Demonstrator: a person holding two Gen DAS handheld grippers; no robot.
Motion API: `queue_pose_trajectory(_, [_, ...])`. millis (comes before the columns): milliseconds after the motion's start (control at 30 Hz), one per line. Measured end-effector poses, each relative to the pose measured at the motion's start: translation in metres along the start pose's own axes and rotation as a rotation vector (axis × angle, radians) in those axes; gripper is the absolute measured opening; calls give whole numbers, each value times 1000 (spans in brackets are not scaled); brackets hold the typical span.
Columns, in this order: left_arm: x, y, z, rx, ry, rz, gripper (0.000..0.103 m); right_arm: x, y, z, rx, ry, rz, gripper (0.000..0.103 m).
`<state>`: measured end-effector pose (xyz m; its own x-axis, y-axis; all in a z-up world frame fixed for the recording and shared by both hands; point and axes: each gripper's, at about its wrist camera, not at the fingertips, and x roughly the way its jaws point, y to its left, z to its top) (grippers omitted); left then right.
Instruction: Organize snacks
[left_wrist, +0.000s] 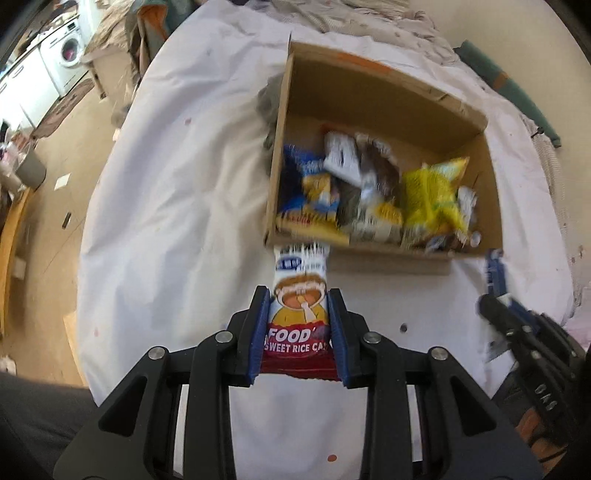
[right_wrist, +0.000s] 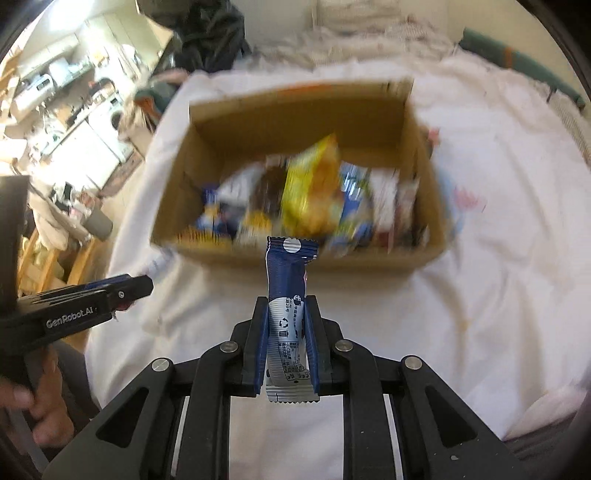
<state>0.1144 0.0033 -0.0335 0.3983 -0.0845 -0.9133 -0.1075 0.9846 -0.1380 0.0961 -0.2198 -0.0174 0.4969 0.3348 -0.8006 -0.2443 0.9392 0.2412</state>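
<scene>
Both jaws pinch snacks: left gripper (left_wrist: 299, 325) a sweet rice cake packet (left_wrist: 298, 325), right gripper (right_wrist: 285, 339) a blue bar (right_wrist: 288, 295); only its view shows the cardboard box's (right_wrist: 295, 110) right-side packets.

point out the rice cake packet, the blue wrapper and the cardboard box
rice cake packet (left_wrist: 298, 325), left wrist view, printed front
blue wrapper (right_wrist: 286, 275), right wrist view, blue upper half
cardboard box (left_wrist: 380, 86), left wrist view, far inner wall

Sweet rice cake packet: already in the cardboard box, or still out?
Out. The sweet rice cake packet is clamped in the left hand-held gripper, short of the cardboard box.
</scene>
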Motion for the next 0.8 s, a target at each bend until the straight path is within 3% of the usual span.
queue_pose_trajectory(67, [-10, -1, 13, 21, -38, 6, 10, -13, -5, 12, -13, -38, 6, 19])
queue_pose_trajectory(200, [-29, -7, 41, 65, -98, -45, 7, -22, -14, 30, -16, -102, 12, 19])
queue_pose_trajectory(367, [-13, 1, 48, 48, -59, -64, 9, -10, -40, 39, 40, -102, 14, 19])
queue_pose_trajectory(400, [-2, 6, 43, 47, -26, -48, 17, -5, -47, 37, 61, -92, 17, 19])
queue_pose_trajectory(433, [10, 11, 37, 33, 11, -13, 42, 3, -53, 34, 90, -71, 18, 19])
queue_pose_trajectory(500, [32, 23, 25, -27, 80, 34, 78, 14, -58, 30, 133, -32, 17, 19])
queue_pose_trajectory(567, [53, 29, 16, -58, 151, 30, 78, 17, -60, 30, 158, -23, 35, 19])
queue_pose_trajectory(667, [92, 22, 10, 3, 265, 89, 78, 20, -54, 33, 133, -34, 26, 19])
queue_pose_trajectory(700, [98, 25, 10, -17, 277, 110, 78, 21, -54, 34, 131, -33, 26, 19])
queue_pose_trajectory(800, [95, 43, 13, -167, 225, 65, 78, 24, -55, 34, 135, -26, 30, 19])
